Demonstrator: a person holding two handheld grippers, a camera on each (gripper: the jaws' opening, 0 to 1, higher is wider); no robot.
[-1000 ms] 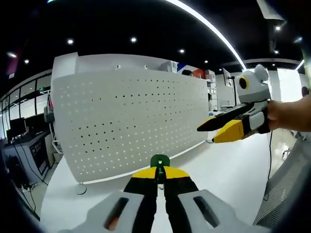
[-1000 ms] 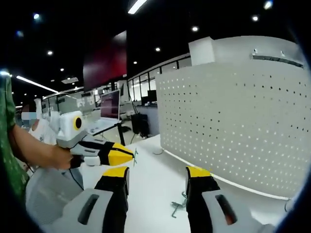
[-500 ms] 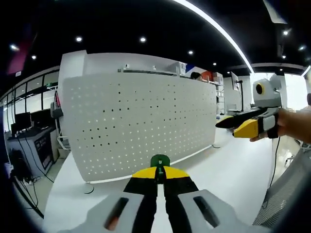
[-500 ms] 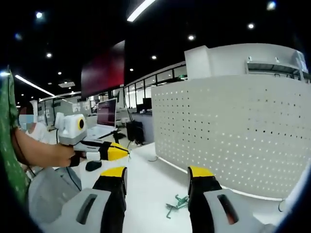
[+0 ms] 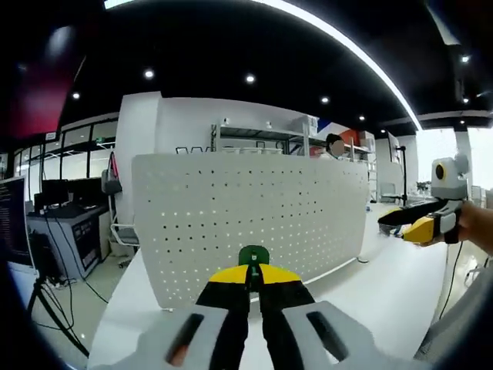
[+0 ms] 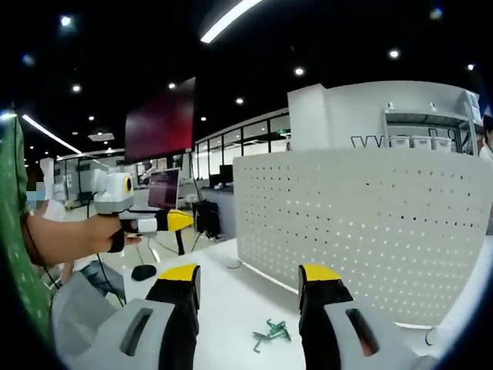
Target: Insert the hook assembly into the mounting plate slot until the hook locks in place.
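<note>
The white perforated mounting plate [image 5: 246,216] stands upright on the white table; it also appears in the right gripper view [image 6: 370,231]. My left gripper [image 5: 253,271] is shut on a small green hook piece [image 5: 253,255] and points at the plate's lower middle from some way off. Seen from the right gripper view, the left gripper [image 6: 179,221] is held up in a hand at the left. My right gripper [image 6: 250,279] is open with nothing between its jaws. On the table just beyond it lie loose green hooks [image 6: 268,333]. The right gripper [image 5: 412,223] enters the left gripper view at the far right.
A black mouse [image 6: 143,271] lies on the table's left side. The white table [image 5: 370,293] extends in front of the plate. Desks with monitors [image 5: 46,231] stand behind at the left, and shelving rises beyond the plate.
Both views have pulled back from the plate, which now looks smaller and farther. The two grippers have drawn apart. The left jaws still hold the green hook.
</note>
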